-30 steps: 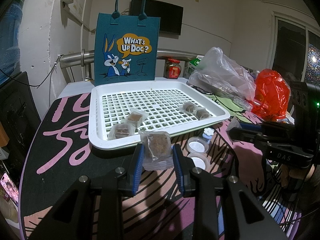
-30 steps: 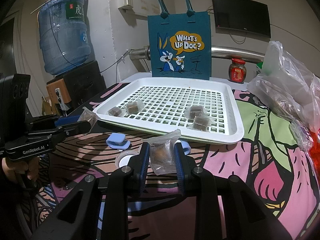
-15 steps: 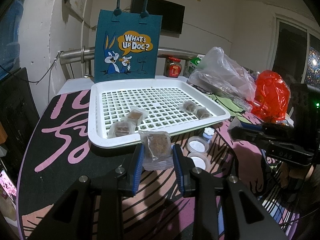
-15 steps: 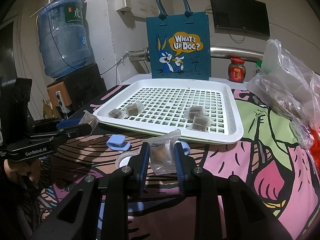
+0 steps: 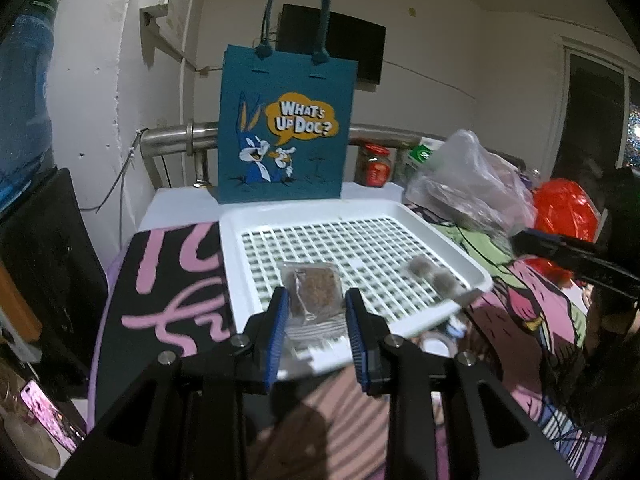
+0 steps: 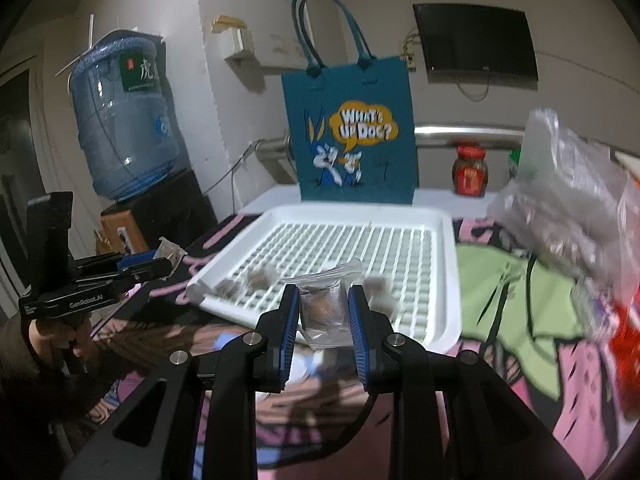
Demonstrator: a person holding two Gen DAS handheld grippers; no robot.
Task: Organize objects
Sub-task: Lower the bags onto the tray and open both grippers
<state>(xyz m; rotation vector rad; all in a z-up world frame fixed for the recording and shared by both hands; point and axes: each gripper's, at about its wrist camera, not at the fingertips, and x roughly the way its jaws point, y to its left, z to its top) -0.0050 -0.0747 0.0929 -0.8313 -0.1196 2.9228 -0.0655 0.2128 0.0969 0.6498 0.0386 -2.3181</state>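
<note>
My left gripper (image 5: pixel 314 300) is shut on a clear-wrapped brown snack packet (image 5: pixel 312 290), held above the near left part of the white slotted tray (image 5: pixel 472 270). My right gripper (image 6: pixel 323 306) is shut on another wrapped brown snack packet (image 6: pixel 322 304), held over the tray's near edge (image 6: pixel 446 312). Two wrapped snacks (image 5: pixel 434 274) lie on the tray's right side. In the right wrist view, two more snacks (image 6: pixel 244 282) lie at the tray's left, and the left gripper (image 6: pixel 140 266) shows at far left with its packet.
A teal "What's Up Doc?" tote bag (image 5: pixel 286 136) stands behind the tray. A clear plastic bag (image 5: pixel 468 184), a red bag (image 5: pixel 566 208) and a red-lidded jar (image 5: pixel 374 166) sit to the right. A blue water jug (image 6: pixel 124 120) stands at left. Small white lids (image 5: pixel 436 346) lie below the tray's front edge.
Both grippers have risen and moved forward over the tray with their packets. The views are now blurred from motion.
</note>
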